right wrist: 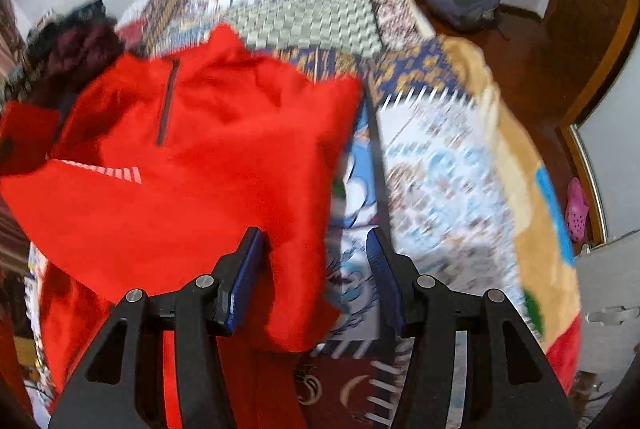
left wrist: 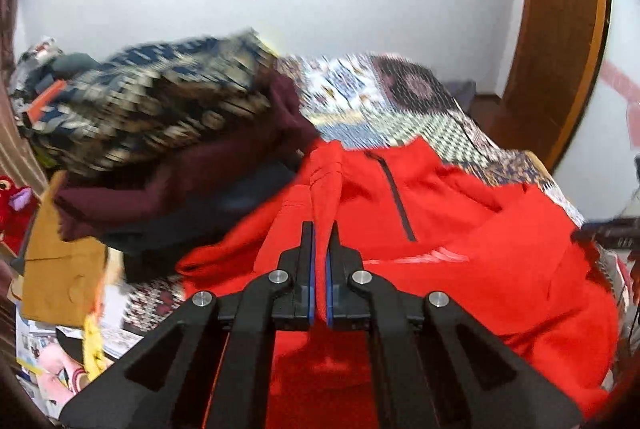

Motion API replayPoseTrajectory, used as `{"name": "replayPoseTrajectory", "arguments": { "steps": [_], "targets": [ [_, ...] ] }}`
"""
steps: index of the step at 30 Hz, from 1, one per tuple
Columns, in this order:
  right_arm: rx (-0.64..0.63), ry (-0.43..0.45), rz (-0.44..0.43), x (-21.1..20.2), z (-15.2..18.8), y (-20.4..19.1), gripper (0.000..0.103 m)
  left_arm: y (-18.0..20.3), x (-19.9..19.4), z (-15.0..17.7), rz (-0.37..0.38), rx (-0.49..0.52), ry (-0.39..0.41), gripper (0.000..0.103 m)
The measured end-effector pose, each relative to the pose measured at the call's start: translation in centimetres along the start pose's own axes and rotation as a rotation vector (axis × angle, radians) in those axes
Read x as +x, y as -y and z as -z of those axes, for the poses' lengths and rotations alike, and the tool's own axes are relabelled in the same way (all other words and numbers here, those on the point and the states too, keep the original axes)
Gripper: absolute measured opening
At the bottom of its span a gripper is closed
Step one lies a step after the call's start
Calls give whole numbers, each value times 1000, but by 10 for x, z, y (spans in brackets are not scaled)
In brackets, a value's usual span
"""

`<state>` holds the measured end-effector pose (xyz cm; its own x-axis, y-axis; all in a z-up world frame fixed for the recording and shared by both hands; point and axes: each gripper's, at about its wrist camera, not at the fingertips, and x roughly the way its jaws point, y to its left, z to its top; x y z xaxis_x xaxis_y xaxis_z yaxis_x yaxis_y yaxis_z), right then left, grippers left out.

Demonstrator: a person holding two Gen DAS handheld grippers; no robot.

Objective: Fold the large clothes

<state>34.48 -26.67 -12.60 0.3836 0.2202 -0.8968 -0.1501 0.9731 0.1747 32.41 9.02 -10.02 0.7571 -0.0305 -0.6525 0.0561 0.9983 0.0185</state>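
Observation:
A red pullover (left wrist: pixel 460 229) with a dark quarter zip lies spread on a patterned bedspread (left wrist: pixel 360 97). My left gripper (left wrist: pixel 319 229) is shut on a raised fold of the red pullover, which runs up between its pads. In the right wrist view the red pullover (right wrist: pixel 200 169) covers the left half of the bedspread (right wrist: pixel 440 169). My right gripper (right wrist: pixel 316 237) is open, with the pullover's right edge lying between its jaws and touching the left finger (right wrist: pixel 248 269).
A pile of dark maroon and patterned clothes (left wrist: pixel 160 133) sits left of the pullover. A brown cardboard box (left wrist: pixel 60 261) stands at the lower left. A backpack (right wrist: pixel 464 5) lies on the floor beyond the bed. A wooden door frame (left wrist: pixel 560 29) is at right.

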Motion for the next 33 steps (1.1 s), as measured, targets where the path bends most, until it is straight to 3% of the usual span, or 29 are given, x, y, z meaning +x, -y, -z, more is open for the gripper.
{"name": "replayPoseTrajectory", "arguments": {
  "steps": [4, 11, 15, 21, 25, 27, 30, 33],
  "targets": [
    [-14, 24, 13, -1, 3, -6, 59, -19, 0, 17, -55, -17, -6, 2],
    [-20, 18, 19, -3, 5, -8, 60, -62, 27, 76, -126, -115, -174, 8],
    [-19, 22, 29, -2, 5, -10, 61, -87, 26, 115, -143, -191, -251, 20],
    [-17, 18, 40, -2, 5, -13, 61, -108, 31, 154, -205, -236, -352, 21],
    [-18, -6, 41, -4, -1, -14, 61, -109, 24, 156, -219, -228, -360, 23],
    [-23, -5, 42, -7, -5, -15, 61, -108, 20, 149, -224, -214, -343, 29],
    [-44, 20, 52, -15, -14, -20, 61, -104, 9, 128, -211, -197, -283, 42],
    [-67, 57, 49, -24, -25, -26, 61, -91, -1, 101, -195, -156, -213, 46]
  ]
}}
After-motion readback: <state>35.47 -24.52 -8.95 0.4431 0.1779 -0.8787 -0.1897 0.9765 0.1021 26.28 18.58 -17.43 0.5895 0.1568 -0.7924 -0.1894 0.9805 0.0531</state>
